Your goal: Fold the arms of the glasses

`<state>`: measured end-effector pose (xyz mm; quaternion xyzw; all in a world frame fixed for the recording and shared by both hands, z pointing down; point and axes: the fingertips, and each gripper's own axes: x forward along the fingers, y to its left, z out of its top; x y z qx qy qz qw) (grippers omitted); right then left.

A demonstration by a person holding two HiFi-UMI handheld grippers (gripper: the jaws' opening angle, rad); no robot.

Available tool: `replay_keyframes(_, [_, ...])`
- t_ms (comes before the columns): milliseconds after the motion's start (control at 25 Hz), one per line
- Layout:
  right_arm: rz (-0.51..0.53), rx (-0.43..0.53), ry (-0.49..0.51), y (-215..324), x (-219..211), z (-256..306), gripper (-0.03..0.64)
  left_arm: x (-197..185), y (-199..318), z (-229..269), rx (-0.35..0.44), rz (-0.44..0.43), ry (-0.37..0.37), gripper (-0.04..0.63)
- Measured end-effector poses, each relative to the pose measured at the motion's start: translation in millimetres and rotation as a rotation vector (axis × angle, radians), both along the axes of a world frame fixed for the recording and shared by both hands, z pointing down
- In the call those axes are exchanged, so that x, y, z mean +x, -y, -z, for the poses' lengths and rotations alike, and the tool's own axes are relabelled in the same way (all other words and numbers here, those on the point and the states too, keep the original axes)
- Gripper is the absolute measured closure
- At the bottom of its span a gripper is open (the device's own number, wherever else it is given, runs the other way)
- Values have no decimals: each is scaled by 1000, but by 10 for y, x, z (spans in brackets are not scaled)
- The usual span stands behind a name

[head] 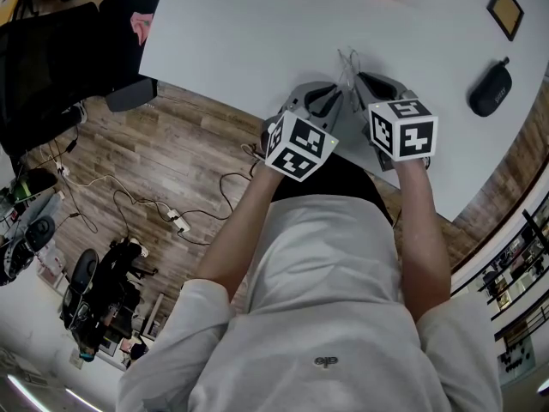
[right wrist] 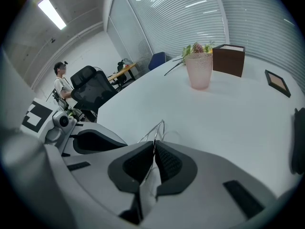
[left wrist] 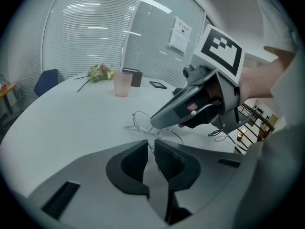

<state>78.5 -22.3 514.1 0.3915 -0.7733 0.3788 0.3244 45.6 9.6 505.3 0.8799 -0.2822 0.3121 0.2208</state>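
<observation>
Pinched shut with the right gripper (right wrist: 154, 149) on the wire glasses (right wrist: 161, 124) — likely to anchor the frame, by the white table's (head: 257, 24) near edge at twelve o'clock. Barely parted with the left gripper (left wrist: 151, 149) around one thin arm (left wrist: 148, 133) — loose, probably for swinging it inward.

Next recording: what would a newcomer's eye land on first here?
Thin wire glasses at the near edge of the white table: the right gripper is shut on the frame, the left gripper has its jaws narrowly apart around one arm. Farther back, a pink cup and flowers.
</observation>
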Motion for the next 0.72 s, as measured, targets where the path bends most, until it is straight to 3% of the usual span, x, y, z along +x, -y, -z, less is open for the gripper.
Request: replay_keyframes(720, [8, 4, 7, -21, -94, 27, 598, 128, -92, -21, -35, -72, -32, 524])
